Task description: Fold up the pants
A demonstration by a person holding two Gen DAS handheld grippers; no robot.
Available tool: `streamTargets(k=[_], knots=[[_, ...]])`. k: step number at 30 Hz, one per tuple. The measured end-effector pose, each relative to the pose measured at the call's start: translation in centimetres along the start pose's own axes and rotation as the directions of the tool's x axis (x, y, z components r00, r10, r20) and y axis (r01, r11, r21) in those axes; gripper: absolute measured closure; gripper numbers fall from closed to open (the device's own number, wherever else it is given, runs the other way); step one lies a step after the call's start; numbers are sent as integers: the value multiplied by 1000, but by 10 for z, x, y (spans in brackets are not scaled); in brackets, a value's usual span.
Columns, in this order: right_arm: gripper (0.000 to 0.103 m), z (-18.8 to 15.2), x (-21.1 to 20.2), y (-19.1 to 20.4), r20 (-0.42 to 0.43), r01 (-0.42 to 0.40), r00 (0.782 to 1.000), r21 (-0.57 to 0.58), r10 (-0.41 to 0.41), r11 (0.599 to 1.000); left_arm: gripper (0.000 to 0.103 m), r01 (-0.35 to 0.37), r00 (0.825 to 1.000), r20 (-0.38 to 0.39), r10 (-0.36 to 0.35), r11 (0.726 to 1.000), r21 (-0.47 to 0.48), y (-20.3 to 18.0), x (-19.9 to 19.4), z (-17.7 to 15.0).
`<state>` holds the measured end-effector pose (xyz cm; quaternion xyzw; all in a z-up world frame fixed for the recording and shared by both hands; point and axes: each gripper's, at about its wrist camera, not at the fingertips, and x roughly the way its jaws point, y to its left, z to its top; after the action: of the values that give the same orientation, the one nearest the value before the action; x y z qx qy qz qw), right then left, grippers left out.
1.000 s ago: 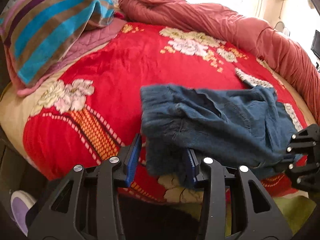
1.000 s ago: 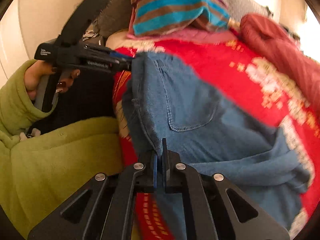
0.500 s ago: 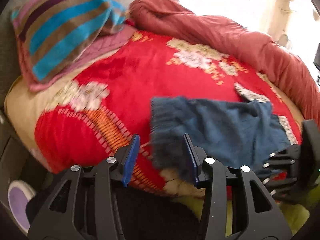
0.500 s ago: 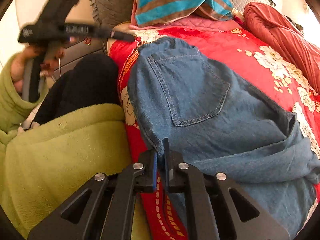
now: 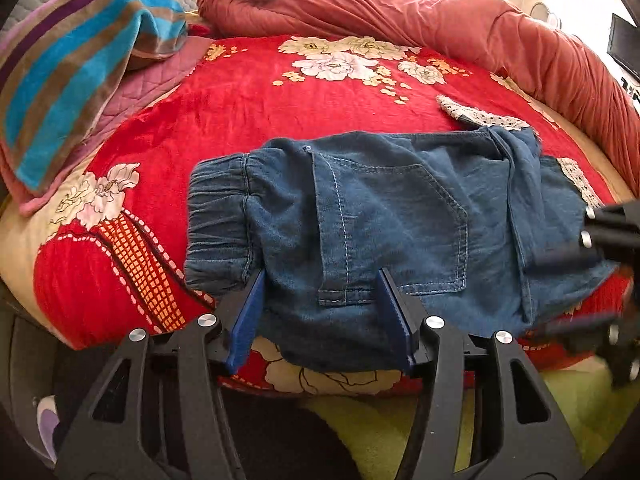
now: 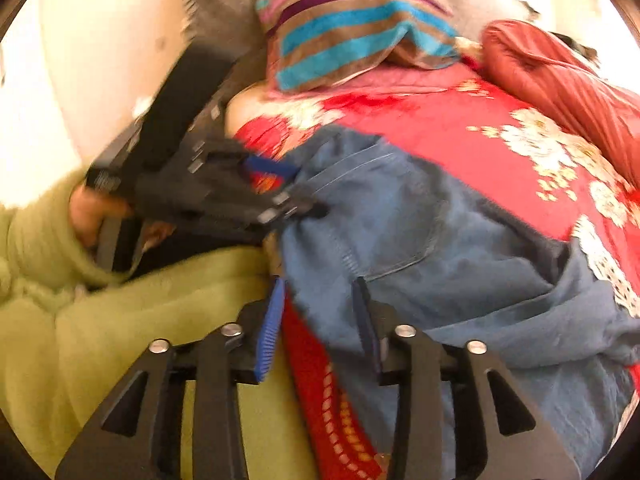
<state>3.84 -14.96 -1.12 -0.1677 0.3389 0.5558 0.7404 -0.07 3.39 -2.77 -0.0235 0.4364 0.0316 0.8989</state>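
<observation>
The blue denim pants (image 5: 400,216) lie folded on the red flowered blanket (image 5: 240,92), back pocket up and an elastic cuff (image 5: 216,224) at the left. My left gripper (image 5: 322,280) is at their near edge with its jaws opening; the denim lies between the blue pads, which do not press on it. At the right end, my right gripper (image 6: 318,292) also has its jaws opening, with the edge of the pants (image 6: 440,240) lying loose between its fingers. The right wrist view shows the left gripper (image 6: 296,188) blurred, held by a hand in a green sleeve.
A striped pillow (image 5: 68,64) lies at the back left on a pink quilted one. A rolled rust-red duvet (image 5: 400,4) runs along the far and right side. The person's green fleece (image 6: 120,320) fills the space in front of the bed edge.
The pants were bunched and held up; now they lie spread flat on the blanket. The right jaws, shut on the denim before, have come apart. The left jaws have widened.
</observation>
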Motion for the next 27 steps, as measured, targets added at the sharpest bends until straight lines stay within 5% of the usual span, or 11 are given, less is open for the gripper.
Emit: streamTargets(k=[7, 16, 18, 27], knots=[[65, -13, 42, -17, -147, 91, 986, 83, -78, 992, 56, -2, 1000, 13, 2, 1000, 14, -1, 0, -4], [65, -11, 38, -18, -130, 80, 989, 109, -65, 991, 56, 11, 1000, 16, -11, 1000, 4, 1, -1, -3], [57, -10, 31, -20, -112, 76, 992, 119, -63, 990, 55, 14, 1000, 18, -13, 1000, -3, 1, -3, -3], [49, -5, -10, -36, -29, 123, 992, 180, -120, 976, 42, -4, 999, 33, 4, 1000, 1, -6, -14, -3]])
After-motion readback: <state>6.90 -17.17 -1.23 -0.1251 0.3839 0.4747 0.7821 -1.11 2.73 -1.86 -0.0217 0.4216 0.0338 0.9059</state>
